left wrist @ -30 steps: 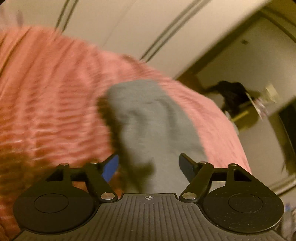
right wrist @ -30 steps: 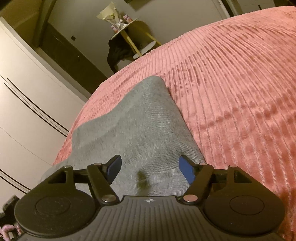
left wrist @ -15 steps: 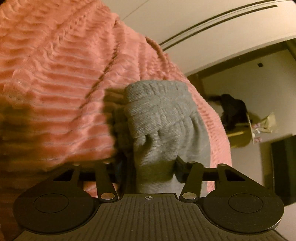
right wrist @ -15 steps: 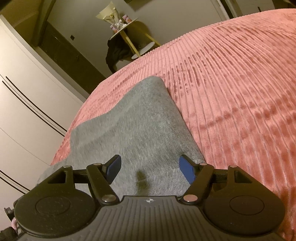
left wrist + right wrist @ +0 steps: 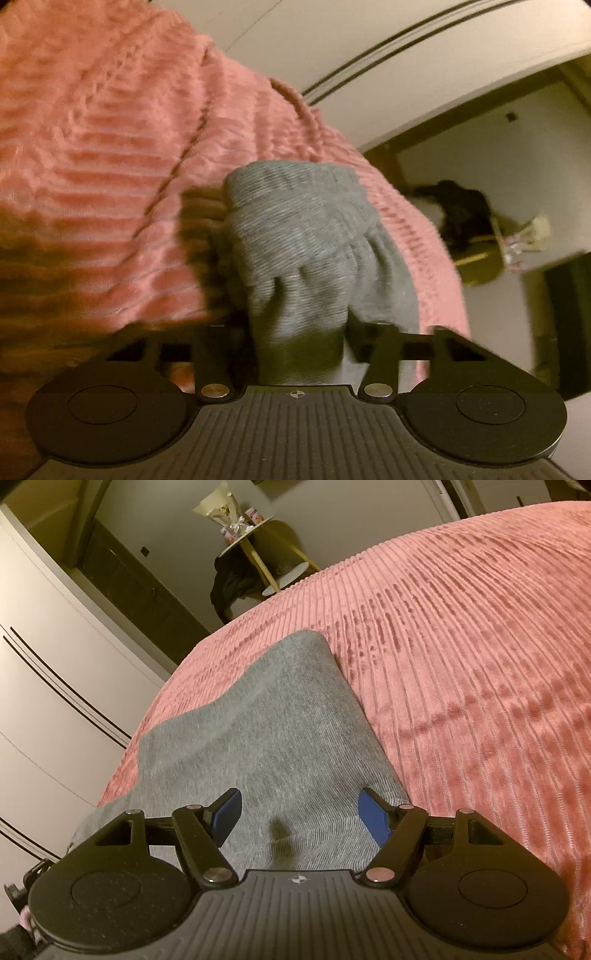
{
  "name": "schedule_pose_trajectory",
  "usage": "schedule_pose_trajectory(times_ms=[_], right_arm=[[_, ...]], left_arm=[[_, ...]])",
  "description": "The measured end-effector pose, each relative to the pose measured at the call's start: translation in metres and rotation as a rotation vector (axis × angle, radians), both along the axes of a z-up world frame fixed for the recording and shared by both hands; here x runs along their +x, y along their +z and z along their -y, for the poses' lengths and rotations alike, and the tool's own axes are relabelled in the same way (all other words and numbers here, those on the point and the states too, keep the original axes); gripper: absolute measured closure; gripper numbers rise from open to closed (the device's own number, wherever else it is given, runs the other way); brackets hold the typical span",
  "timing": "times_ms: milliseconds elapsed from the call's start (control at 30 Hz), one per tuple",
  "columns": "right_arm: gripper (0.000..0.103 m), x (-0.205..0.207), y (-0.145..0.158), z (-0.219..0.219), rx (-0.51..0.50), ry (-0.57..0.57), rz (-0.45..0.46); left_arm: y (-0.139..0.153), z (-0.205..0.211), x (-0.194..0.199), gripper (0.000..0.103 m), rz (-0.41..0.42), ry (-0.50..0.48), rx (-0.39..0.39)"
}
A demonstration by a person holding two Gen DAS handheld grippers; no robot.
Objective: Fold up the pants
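Grey pants (image 5: 306, 236) hiding left hand-held gripper (image 5: 295, 332) fingertips, blurred

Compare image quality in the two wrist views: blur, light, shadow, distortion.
Left wrist view: motion-smeared, the pants cuff and pink bedspread soft, dark shadow at lower left. Right wrist view: sharp, warm dim light, the right gripper casting a small shadow on the grey pants; fisheye bends the wardrobe lines.

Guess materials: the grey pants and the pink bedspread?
Grey pants: soft matte knit, likely cotton jersey; fine ribbing, gathered cuff. Pink bedspread: plush ribbed fabric, maybe chenille or corduroy velvet; raised cords with slight sheen.
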State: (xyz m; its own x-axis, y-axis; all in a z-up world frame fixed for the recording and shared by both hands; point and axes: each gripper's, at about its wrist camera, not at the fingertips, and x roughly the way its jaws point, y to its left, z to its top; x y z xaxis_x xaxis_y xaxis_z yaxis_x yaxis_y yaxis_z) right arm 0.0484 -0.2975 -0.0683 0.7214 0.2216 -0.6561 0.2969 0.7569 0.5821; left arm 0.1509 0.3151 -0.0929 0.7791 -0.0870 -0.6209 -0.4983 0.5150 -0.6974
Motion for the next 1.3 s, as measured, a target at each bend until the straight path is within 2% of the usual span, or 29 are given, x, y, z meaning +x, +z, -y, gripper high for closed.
schedule_pose_trajectory(times_ms=[67,200,267,367,433,500,567,600,633,667,733,767,833,900,967,1100,1167,1200,1300], right_arm=[[0.033,0.000,0.000,0.000,0.004,-0.004,0.001],[0.033,0.000,-0.001,0.001,0.010,-0.005,0.003],[0.033,0.000,-0.001,0.003,0.017,-0.005,0.005],[0.033,-0.002,-0.002,0.006,0.037,-0.012,0.010],[0.033,-0.003,-0.001,0.007,0.046,-0.016,0.014],[0.033,-0.004,-0.001,0.007,0.050,-0.017,0.016],[0.033,-0.005,0.000,0.008,0.054,-0.018,0.017],[0.033,-0.006,0.000,0.008,0.057,-0.018,0.018],[0.033,-0.007,0.000,0.009,0.061,-0.019,0.019],[0.033,-0.008,0.001,0.009,0.066,-0.020,0.019],[0.033,-0.010,0.001,0.011,0.079,-0.023,0.021],[0.032,-0.010,0.002,0.012,0.084,-0.025,0.022],[0.032,-0.012,0.003,0.015,0.096,-0.029,0.026],[0.032,-0.015,0.003,0.017,0.115,-0.030,0.030],[0.032,-0.016,0.006,0.018,0.118,-0.031,0.032],[0.032,-0.011,0.023,0.003,0.033,0.024,0.082],[0.033,0.001,0.025,-0.009,0.072,0.067,0.095],[0.033,0.008,0.024,-0.016,0.087,0.084,0.095],[0.032,0.032,0.024,-0.039,0.082,0.149,0.085]], left_arm=[[0.018,0.011,-0.002,0.075,0.024,-0.038,0.101],[0.075,0.054,-0.008,0.078,0.104,-0.177,0.390],[0.102,0.082,-0.013,0.078,0.175,-0.239,0.487],[0.137,0.133,-0.027,0.078,0.280,-0.354,0.605],[0.155,0.177,-0.035,0.079,0.343,-0.463,0.672],[0.165,0.223,-0.043,0.081,0.404,-0.583,0.713],[0.166,0.265,-0.050,0.089,0.458,-0.699,0.734],[0.163,0.285,-0.052,0.088,0.480,-0.750,0.756],[0.158,0.308,-0.057,0.083,0.487,-0.797,0.783],[0.152,0.324,-0.059,0.051,0.480,-0.833,0.792],[0.132,0.353,-0.064,0.006,0.413,-0.877,0.798],[0.123,0.360,-0.065,0.010,0.378,-0.893,0.791],[0.108,0.360,-0.068,0.014,0.327,-0.945,0.722],[0.098,0.344,-0.069,0.010,0.287,-0.893,0.679],[0.092,0.323,-0.073,0.008,0.232,-0.795,0.689],[0.084,0.272,-0.070,0.006,0.095,-0.543,0.661],[0.075,0.245,-0.062,0.006,-0.009,-0.410,0.584],[0.070,0.235,-0.060,0.006,-0.039,-0.371,0.555],[0.063,0.225,-0.055,0.006,-0.118,-0.310,0.554]])
